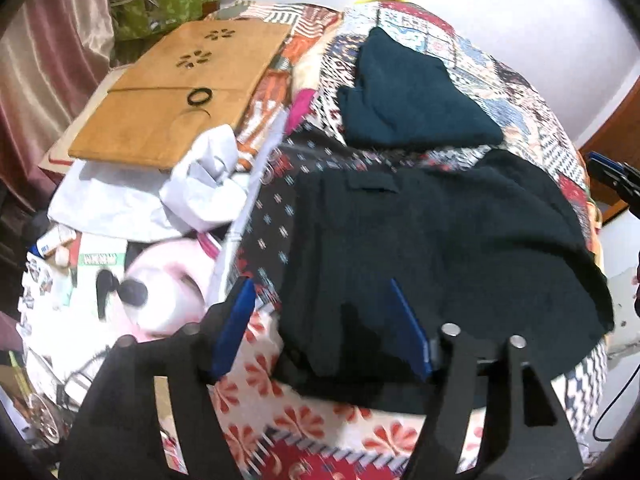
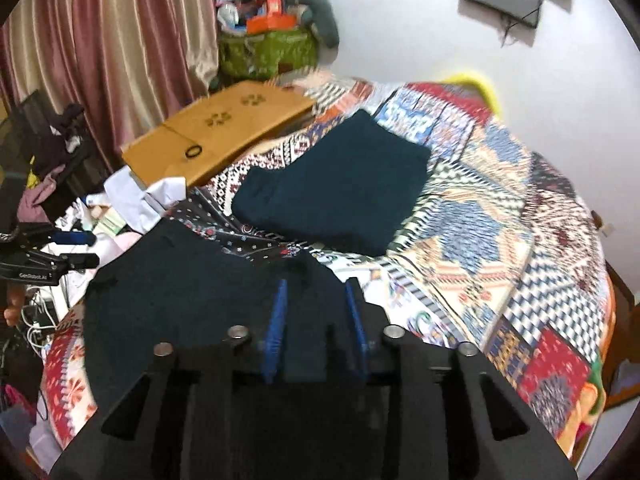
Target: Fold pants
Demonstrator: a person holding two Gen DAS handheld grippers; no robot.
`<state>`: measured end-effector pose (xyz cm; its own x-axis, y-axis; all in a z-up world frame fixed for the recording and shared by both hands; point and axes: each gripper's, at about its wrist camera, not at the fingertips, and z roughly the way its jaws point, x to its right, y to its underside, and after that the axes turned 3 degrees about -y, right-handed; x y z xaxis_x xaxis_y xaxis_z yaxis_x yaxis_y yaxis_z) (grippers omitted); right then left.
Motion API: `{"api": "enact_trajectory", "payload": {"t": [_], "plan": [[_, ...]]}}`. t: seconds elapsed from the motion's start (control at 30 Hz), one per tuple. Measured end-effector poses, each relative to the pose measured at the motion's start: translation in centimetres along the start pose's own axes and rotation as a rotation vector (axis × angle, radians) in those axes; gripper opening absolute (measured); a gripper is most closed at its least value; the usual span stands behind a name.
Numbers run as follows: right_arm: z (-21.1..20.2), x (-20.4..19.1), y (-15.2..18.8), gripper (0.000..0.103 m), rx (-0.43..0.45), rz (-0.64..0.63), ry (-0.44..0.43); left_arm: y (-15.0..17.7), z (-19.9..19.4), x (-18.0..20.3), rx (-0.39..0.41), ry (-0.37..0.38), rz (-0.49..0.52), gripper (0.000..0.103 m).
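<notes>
We see the dark pants lying folded on the near part of the patterned bedspread. Our left gripper stands wide open above their near left edge, holding nothing. Our right gripper is partly open over the pants; if its pads pinch cloth, we cannot tell. A folded teal garment lies farther away.

2 folded dark garments on the bed: black pants near, teal pants behind. 2 grippers, left and right. 1 brown board, 1 green bag.
</notes>
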<state>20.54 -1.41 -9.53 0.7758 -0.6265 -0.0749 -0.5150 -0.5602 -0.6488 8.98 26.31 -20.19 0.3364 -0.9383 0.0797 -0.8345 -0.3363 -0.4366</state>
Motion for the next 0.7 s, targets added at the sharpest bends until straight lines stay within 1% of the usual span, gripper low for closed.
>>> {"api": "enact_trajectory", "payload": {"t": [0.07,0.13,0.2,0.27,0.33,0.37,0.4,0.43,0.47,0.5,0.53,0.57,0.6,0.7], "plan": [[-1.6,-0.2,1.4,0.030,0.015,0.007,0.011,1.0,0.2,0.5,-0.032,0.021,-0.008,0.076],[-2.6,-0.5,2.9,0.031,0.023,0.014,0.016,1.9,0.8,0.9,-0.068,0.025,-0.024,0.078],[-3.0,-0.8,5.0,0.038,0.016,0.027,0.015,2.6,1.7,1.2,-0.106,0.035,-0.057,0.078],[-2.9,-1.1,6.7,0.039,-0.002,0.032,0.025,3.1,2.9,1.0,-0.148,0.071,-0.106,0.078],[-2.6,-1.3,8.5,0.039,-0.035,0.033,0.028,3.7,4.3,0.9,-0.202,0.125,-0.172,0.077],[-2.3,-1.3,9.6,0.039,-0.055,0.037,0.023,3.9,4.9,1.0,-0.219,0.148,-0.192,0.069],[-1.9,-1.2,10.6,0.039,-0.079,0.043,0.015,4.1,5.2,1.2,-0.214,0.140,-0.191,0.064],[-1.8,-1.2,11.3,0.039,-0.095,0.047,0.012,4.0,5.0,1.6,-0.195,0.100,-0.172,0.049],[-1.6,-1.1,11.9,0.040,-0.108,0.050,0.008,3.8,4.7,1.9,-0.175,0.075,-0.150,0.038],[-1.7,-1.1,12.5,0.044,-0.092,0.060,0.008,3.6,4.3,2.2,-0.155,0.066,-0.130,0.034],[-2.0,-0.8,12.8,0.046,-0.073,0.076,0.012,3.4,3.7,2.5,-0.128,0.043,-0.116,0.018],[-2.1,-0.5,12.9,0.047,-0.075,0.092,0.007,3.1,2.9,2.7,-0.099,-0.005,-0.091,0.016],[-2.2,-0.3,12.8,0.047,-0.076,0.106,-0.005,2.9,2.0,2.9,-0.061,-0.029,-0.065,0.016],[-2.0,0.2,12.9,0.048,-0.077,0.146,-0.035,2.4,-0.8,2.2,0.016,-0.054,-0.044,0.016]]}}
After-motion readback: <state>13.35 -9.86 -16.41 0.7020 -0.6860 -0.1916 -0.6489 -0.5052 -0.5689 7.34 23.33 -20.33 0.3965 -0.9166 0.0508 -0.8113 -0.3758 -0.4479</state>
